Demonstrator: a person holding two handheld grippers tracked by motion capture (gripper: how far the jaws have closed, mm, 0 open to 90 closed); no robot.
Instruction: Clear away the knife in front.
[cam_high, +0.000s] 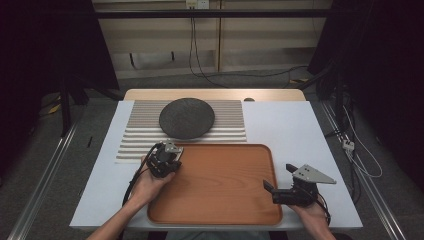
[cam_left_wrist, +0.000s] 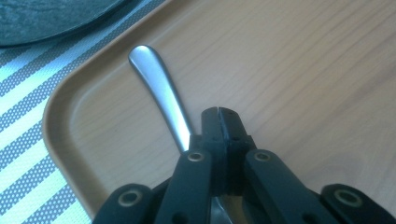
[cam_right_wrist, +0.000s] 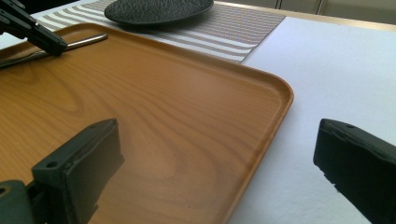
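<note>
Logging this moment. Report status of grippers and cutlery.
Left gripper shut on metal utensil handle, over tray far-left corner. Right gripper open, holding nothing, at tray's right edge. Dark plate on striped mat beyond; nothing obstructing.

High view overhead; gripper views low, sharing tray (cam_high: 220, 180) (closer).

One tray (cam_high: 220, 200), one plate (cam_high: 187, 118), one placemat (cam_high: 145, 135), one utensil (cam_left_wrist: 161, 91).

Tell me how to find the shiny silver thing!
Start at the big rectangular orange-brown wooden tray in the middle of the white table. Go to its far left corner, nearest the round dark textured plate. There the left hand-held gripper is shut on a slim silver metal cutlery handle, the one shiny, mirror-like thing among matte wood and black.
</note>
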